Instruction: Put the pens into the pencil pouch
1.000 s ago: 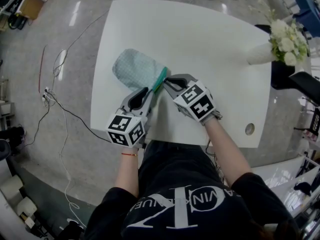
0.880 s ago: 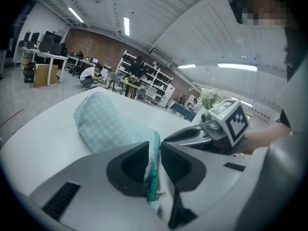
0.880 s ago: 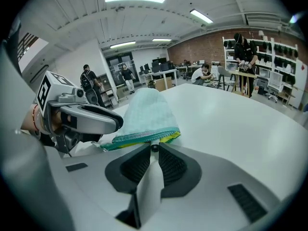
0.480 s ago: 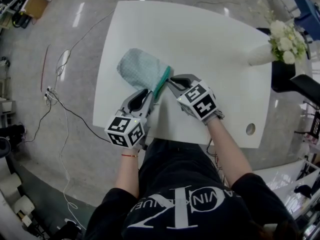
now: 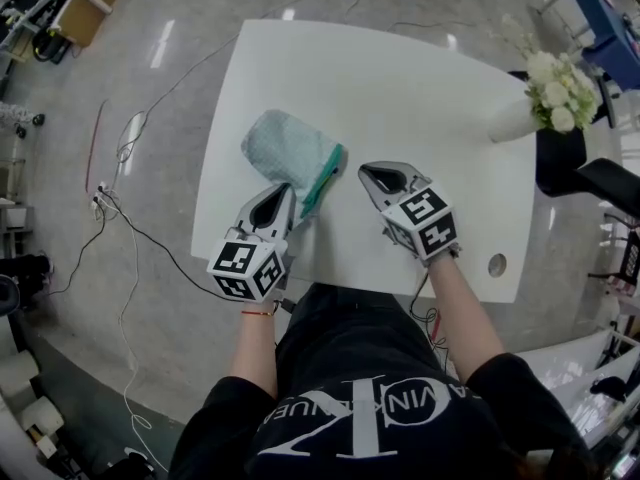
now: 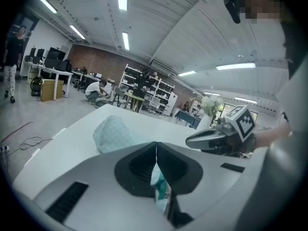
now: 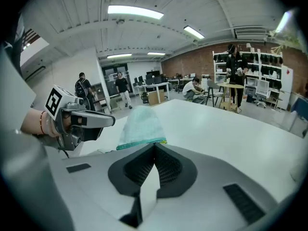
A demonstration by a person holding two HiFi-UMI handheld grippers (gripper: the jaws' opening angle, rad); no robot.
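Seems nearly done: no pens in sight on counter [image 5: 420, 98], presumably already inside pencil pouch [image 5: 288, 153], left of centre. Left gripper [image 5: 285, 193] and right gripper [image 5: 368, 173] just closed, jaws together, empty. Zipping possibly left.

both my jaws just snap shut. r gripper [image 5: 370, 171] pulls off the pouch [image 5: 285, 148] to the right, empty. cant tell if l gripper [image 5: 284, 193] nips fabric.
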